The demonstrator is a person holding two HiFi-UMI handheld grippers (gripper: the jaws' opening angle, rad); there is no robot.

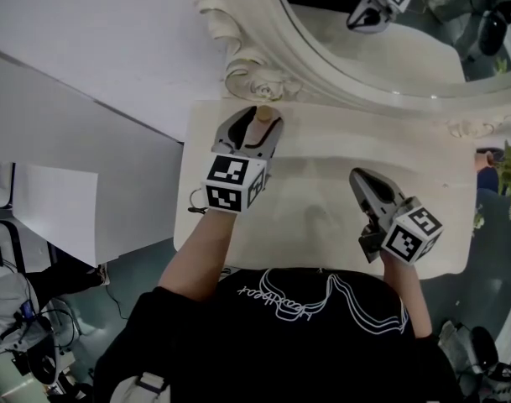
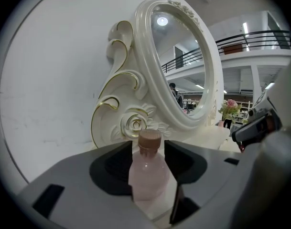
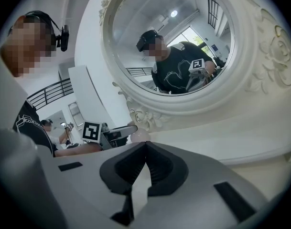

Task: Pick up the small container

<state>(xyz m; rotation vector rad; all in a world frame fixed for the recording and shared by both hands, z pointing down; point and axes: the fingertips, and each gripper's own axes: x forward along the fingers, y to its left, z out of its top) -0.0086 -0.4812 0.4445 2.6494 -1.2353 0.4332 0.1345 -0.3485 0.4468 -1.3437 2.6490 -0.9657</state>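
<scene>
A small pale pink translucent bottle with a tan-brown round cap (image 2: 147, 175) is seen upright between the two dark pads of the left gripper (image 1: 257, 128). In the left gripper view both pads are pressed against the sides of its rounded body, so the bottle is grasped, with neck and cap standing above the pads. Its base is covered by the grey jaw housings, so whether it rests on the surface cannot be told. In the head view the bottle is found at the back left of the cream-white dressing table top (image 1: 322, 217), just in front of the carved rose (image 2: 135, 124) at the foot of the oval mirror's ornate cream frame with gold-edged scrolls (image 2: 117, 75). The left gripper is reached forward over the table's left part, with its black-and-white marker cube (image 1: 234, 183) near the front edge. The right gripper (image 1: 357, 177) is held well apart from it over the right part of the table, pointing towards the mirror. In the right gripper view its jaws are brought together at the tips and nothing is held between them. The left gripper with the pink bottle is also seen in that view, to the left below the mirror frame.
</scene>
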